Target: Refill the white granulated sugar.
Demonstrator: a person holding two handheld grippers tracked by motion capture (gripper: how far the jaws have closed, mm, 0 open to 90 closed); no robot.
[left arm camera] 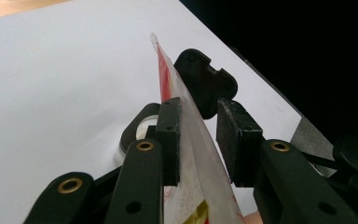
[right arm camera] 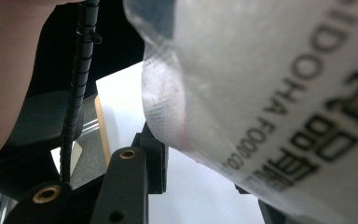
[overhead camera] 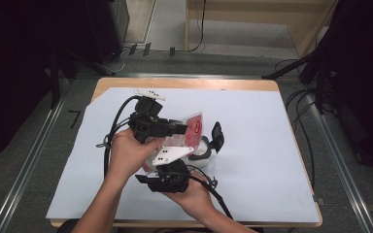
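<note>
Snack pouch held above bench centre, between both hand-held grippers. Left hand-held gripper: jaws apart around pouch edge. Right hand-held gripper, at 6 o'clock: grip undeterminable. Light, limp, slippery film; grip at sealed edge.

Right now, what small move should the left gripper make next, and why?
Probably close the left gripper on the bag. The bag's edge stands between its jaws, against one pad, with a gap to the other pad, so it does not look clamped yet.
</note>
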